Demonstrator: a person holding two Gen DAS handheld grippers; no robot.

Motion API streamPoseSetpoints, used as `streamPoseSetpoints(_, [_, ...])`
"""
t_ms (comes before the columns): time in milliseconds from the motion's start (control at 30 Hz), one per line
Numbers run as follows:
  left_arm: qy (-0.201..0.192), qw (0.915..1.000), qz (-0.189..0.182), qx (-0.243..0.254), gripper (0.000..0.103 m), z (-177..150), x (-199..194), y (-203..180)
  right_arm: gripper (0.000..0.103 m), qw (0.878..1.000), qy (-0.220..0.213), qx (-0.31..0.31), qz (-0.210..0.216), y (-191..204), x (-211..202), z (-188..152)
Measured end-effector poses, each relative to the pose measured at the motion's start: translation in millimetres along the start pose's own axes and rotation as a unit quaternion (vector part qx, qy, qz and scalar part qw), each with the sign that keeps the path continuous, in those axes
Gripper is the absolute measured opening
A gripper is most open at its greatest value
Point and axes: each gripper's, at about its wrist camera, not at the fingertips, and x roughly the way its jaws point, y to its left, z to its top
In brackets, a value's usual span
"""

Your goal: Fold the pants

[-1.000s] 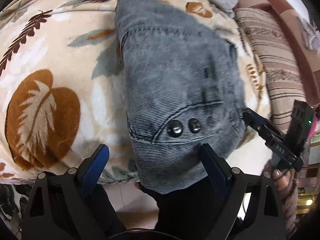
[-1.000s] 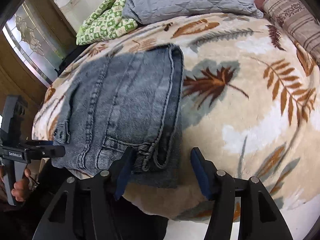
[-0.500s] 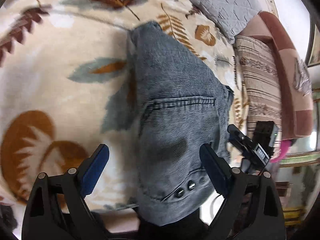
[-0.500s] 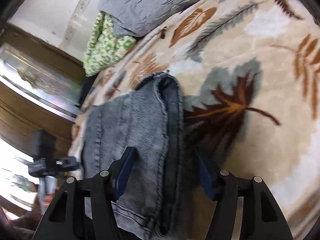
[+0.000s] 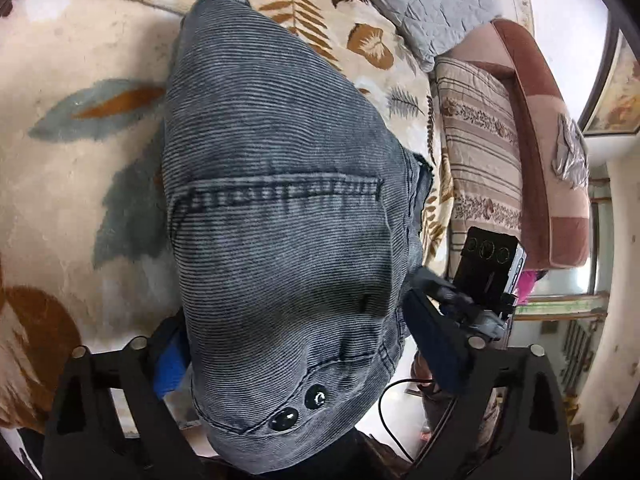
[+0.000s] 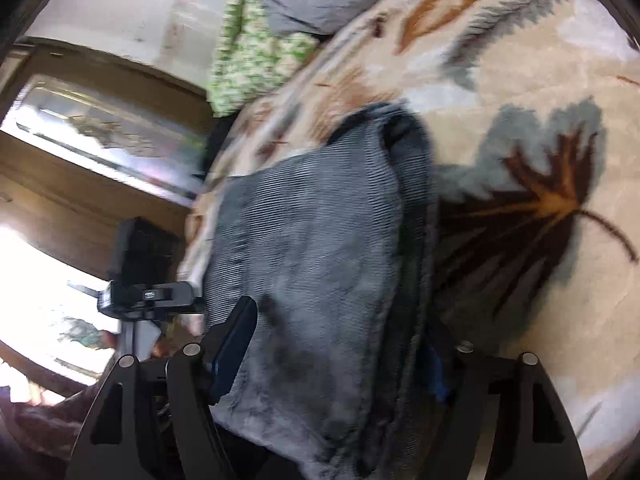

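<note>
Change since earlier frame: both grippers have come in closer over the folded pants; one second ago the right gripper's fingers stood at the pants' near corner, now they straddle that end.
Pants (image 5: 280, 240): grey denim, folded into a compact stack, lying on the leaf-print blanket (image 5: 72, 184) on the bed; two dark buttons (image 5: 298, 408) sit at the near edge in the left wrist view.
Left gripper (image 5: 296, 354): jaws wide, one blue-padded finger on either side of the stack's near end; pads do not visibly press the cloth.
Right gripper (image 6: 340, 352): jaws opening, folded cloth between them; right finger largely hidden behind the thick folded edge; view blurred, so contact cannot be judged with certainty.
Relative position: each gripper appears in the other's view, at opposite sides of the stack.
Surroundings: grey quilted pillow (image 5: 436, 4), striped cushion (image 5: 480, 152), green patterned cloth (image 6: 256, 60) at the bed's far side.
</note>
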Motion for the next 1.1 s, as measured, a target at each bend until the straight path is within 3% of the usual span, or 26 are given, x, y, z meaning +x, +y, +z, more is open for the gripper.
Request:
streamPoseSetpoints(67, [0.002,0.9994,0.031,0.014,0.080,-1,4,-2,0.056,0.999,0.010,-0.020,-0.045,-1,5,-4])
streamPoseSetpoints(167, [-0.012,0.9983,0.048,0.029,0.055,-6,-4,-12,0.047,0.999,-0.006,0.001,-0.053,6,1,-4])
streamPoseSetpoints(200, [-0.018,0.9970,0.059,0.047,0.047,-8,-10,-19,0.046,0.998,-0.005,-0.008,-0.057,13,1,-5])
streamPoseSetpoints(267, [-0.028,0.9952,0.068,0.064,0.041,-10,-17,-27,0.046,0.998,-0.002,-0.022,-0.052,30,2,-5])
streamPoseSetpoints(467, [-0.065,0.9909,0.081,0.085,0.040,3,-52,-40,0.047,0.998,-0.001,-0.041,-0.049,60,4,13])
streamPoseSetpoints(800, [-0.144,0.9742,0.130,0.115,0.041,90,-110,-61,0.049,0.994,-0.039,-0.096,-0.041,106,30,102])
streamPoseSetpoints(1000, [-0.160,0.9671,0.163,0.112,0.044,139,-100,-41,0.052,0.993,-0.059,-0.091,-0.046,96,62,155])
streamPoseSetpoints(1100, [-0.140,0.9700,0.180,0.085,0.045,157,-76,-13,0.052,0.991,-0.047,-0.094,-0.084,82,90,173])
